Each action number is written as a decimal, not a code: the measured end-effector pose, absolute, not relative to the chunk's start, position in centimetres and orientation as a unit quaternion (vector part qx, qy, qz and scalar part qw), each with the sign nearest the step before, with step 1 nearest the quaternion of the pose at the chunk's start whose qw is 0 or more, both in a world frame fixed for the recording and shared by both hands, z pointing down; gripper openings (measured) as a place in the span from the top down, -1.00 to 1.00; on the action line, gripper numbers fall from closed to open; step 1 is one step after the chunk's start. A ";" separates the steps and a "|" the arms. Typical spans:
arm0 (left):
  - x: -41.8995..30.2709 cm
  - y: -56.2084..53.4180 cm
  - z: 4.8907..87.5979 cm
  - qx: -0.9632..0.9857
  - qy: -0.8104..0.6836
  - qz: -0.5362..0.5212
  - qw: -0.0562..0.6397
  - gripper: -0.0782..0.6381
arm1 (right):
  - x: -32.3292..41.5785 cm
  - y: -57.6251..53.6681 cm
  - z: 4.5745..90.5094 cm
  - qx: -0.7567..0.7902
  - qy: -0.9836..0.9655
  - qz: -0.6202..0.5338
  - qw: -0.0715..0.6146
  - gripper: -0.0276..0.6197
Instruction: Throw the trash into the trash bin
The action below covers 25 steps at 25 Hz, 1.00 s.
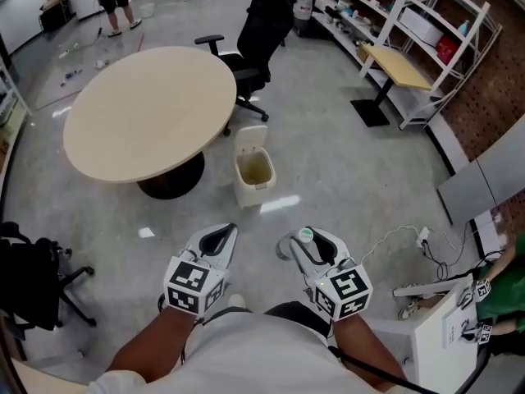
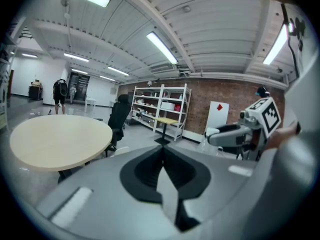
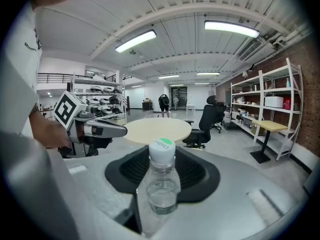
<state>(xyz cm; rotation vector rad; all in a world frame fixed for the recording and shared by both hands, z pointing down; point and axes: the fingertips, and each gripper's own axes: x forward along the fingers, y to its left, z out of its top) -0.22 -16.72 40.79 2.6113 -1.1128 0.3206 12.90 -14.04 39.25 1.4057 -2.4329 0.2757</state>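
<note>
Bottle (image 3: 161,181) is gripped in the jaws of the right gripper (image 1: 302,243); the left gripper (image 1: 218,238) is closed on nothing. The bottle is best carried squarely above the open trash bin (image 1: 246,192) on the floor ahead, then released.

Brightly, evenly lit from ceiling tubes (image 3: 231,28). Pale glare patches on the grey floor (image 1: 328,162), soft shadow under the round table (image 1: 148,113). Bends hard and darkens toward the corners in both gripper views. Blurs the near body of the left gripper (image 2: 162,146); glints on the clear bottle (image 3: 161,184).
</note>
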 end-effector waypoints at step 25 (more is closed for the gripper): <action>2.9 -22.8 43.0 0.889 -0.404 0.143 0.159 0.76 | 15.7 -22.6 41.2 0.464 -0.865 0.112 0.153 0.42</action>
